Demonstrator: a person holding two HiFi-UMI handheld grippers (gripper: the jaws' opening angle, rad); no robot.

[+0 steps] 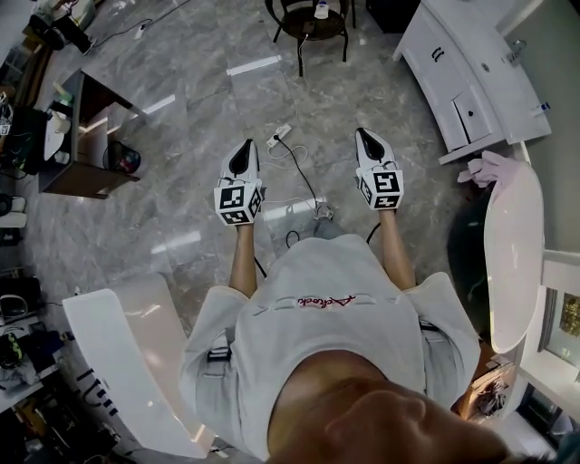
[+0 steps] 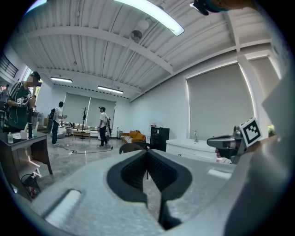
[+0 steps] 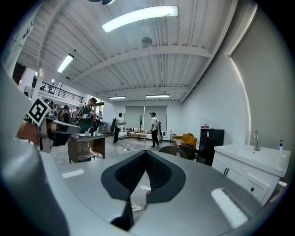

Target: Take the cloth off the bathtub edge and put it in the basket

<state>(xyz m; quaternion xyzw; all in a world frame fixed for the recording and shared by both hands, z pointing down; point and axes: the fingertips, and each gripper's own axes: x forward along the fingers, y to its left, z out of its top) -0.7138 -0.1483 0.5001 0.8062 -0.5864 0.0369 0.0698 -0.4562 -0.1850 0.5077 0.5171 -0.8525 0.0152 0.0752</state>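
A pink cloth (image 1: 490, 169) lies bunched on the near end of the white bathtub (image 1: 513, 237) at the right of the head view. Both grippers are held level over the marble floor, well left of the cloth. My left gripper (image 1: 243, 147) is shut with nothing between its jaws, and its own view shows the same (image 2: 147, 155). My right gripper (image 1: 363, 136) is also shut and empty, as its own view confirms (image 3: 146, 155). A dark rounded shape (image 1: 466, 246) sits beside the tub; I cannot tell whether it is the basket.
A white vanity cabinet (image 1: 472, 74) stands at the back right. A power strip (image 1: 278, 136) and its cables lie on the floor between the grippers. A dark chair (image 1: 313, 24) stands ahead, a desk (image 1: 83, 138) at the left. Several people stand far off (image 3: 154, 127).
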